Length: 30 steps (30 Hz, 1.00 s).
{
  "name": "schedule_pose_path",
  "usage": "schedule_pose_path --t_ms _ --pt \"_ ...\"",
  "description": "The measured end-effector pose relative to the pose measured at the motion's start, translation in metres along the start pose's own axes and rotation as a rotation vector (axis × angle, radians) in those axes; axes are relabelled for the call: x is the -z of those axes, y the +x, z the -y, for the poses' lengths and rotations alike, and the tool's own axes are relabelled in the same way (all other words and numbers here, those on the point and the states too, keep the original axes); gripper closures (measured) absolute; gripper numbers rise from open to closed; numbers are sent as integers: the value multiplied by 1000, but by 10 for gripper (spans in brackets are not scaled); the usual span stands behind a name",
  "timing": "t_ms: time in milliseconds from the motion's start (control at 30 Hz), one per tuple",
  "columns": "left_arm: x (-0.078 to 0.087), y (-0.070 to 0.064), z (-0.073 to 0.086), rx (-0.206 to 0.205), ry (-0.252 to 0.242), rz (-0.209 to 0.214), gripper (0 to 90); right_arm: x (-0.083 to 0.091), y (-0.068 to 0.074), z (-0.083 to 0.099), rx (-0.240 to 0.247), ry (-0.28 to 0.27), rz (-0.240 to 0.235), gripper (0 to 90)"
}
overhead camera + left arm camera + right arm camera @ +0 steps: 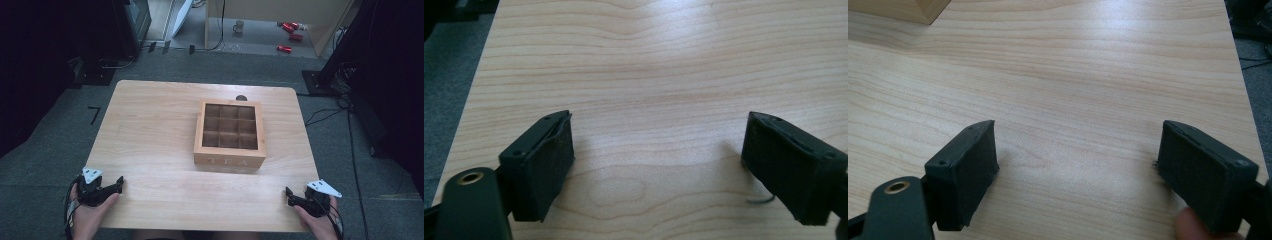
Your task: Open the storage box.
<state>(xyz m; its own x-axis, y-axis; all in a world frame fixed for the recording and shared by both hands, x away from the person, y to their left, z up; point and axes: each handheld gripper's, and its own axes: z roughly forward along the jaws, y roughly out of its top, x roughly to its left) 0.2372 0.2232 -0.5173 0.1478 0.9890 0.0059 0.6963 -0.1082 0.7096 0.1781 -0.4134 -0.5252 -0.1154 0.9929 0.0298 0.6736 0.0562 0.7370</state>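
A wooden tea box (229,134) stands a little right of the table's middle, its lid with a grid of panes down and "TEA" on its front face. My left gripper (118,184) rests at the table's front left corner, held by a hand, and is open over bare wood (659,135). At the front right corner my right gripper (289,194) is open too, with nothing between its jaws (1078,145). A corner of the tea box (918,10) shows at the upper left of the right gripper view.
The light wooden table (150,130) has bare surface to the left of and in front of the box. A small dark round thing (241,98) lies just behind the box. On the floor beyond are a mug (238,26), red objects (290,30) and cables (325,115).
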Motion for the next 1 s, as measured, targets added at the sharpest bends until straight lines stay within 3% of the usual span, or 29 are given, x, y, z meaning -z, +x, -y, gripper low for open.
schedule_pose_path --t_ms 133,267,533,733,1000 --pt "0 -2 -2 13 3 -10 143 0 0 0 -7 3 7 150" --pt "1 -12 -7 26 -7 43 147 0 0 0 -9 2 8 151" --pt "3 -42 -23 -23 -39 121 150 2 -2 -3 -39 -10 1 163" --pt "0 -70 -39 -59 -55 182 152 11 2 -15 -65 -59 -5 179" --pt "-2 -104 -54 -125 -60 240 155 14 15 -33 -43 -91 -36 185"
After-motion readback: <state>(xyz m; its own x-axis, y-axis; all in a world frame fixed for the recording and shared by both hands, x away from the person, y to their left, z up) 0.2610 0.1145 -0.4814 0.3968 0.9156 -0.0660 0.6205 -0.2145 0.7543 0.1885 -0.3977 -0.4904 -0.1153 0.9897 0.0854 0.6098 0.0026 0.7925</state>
